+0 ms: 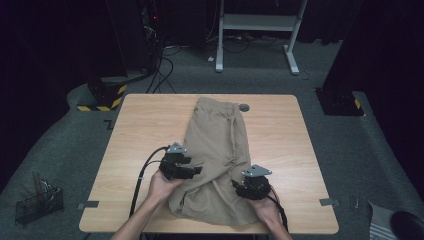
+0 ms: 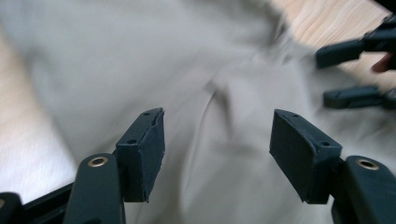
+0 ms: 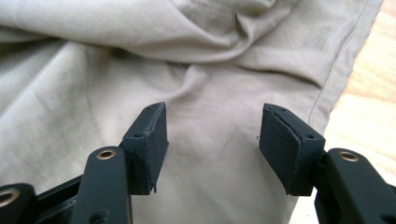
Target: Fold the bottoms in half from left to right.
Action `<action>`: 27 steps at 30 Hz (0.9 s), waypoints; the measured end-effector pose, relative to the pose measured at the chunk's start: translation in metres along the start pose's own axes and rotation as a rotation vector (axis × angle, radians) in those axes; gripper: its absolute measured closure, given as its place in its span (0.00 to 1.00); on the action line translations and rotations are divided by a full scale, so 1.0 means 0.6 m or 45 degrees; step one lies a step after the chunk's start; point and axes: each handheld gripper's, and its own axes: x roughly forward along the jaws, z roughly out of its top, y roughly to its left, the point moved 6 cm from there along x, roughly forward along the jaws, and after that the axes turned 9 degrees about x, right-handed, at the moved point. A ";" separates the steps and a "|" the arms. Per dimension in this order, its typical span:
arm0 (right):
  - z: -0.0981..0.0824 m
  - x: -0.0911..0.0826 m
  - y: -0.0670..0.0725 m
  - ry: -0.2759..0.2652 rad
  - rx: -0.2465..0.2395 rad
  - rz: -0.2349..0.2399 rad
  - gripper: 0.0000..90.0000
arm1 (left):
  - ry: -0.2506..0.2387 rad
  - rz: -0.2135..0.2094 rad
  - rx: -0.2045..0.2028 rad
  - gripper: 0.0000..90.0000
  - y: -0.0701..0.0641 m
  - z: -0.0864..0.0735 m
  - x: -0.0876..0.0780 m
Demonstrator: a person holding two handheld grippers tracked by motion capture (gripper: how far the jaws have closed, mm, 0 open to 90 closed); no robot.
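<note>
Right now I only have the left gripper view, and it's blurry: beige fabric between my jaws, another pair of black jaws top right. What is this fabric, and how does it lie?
Observer: A pair of beige cotton shorts lying lengthwise on the light wooden table, waistband at the far end.
Operator: Is the right gripper holding any cloth?
Observer: No. The right gripper has its jaws spread wide over the fabric, near a stitched edge, nothing pinched.
Operator: Where are both grippers on the garment?
Observer: At the near end: left gripper at the shorts' left edge, right one at the right edge.
Operator: Anything else on the table?
Observer: A small dark round object by the waistband.
</note>
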 end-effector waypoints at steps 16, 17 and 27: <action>0.037 0.056 -0.005 -0.014 0.042 -0.023 0.46 | 0.069 0.174 0.084 0.40 0.035 -0.003 0.070; 0.043 0.063 -0.007 -0.015 0.047 -0.027 0.46 | 0.073 0.182 0.085 0.40 0.040 0.002 0.075; 0.083 0.101 -0.027 -0.016 0.086 -0.054 0.47 | 0.027 0.183 0.000 0.40 0.081 0.018 0.075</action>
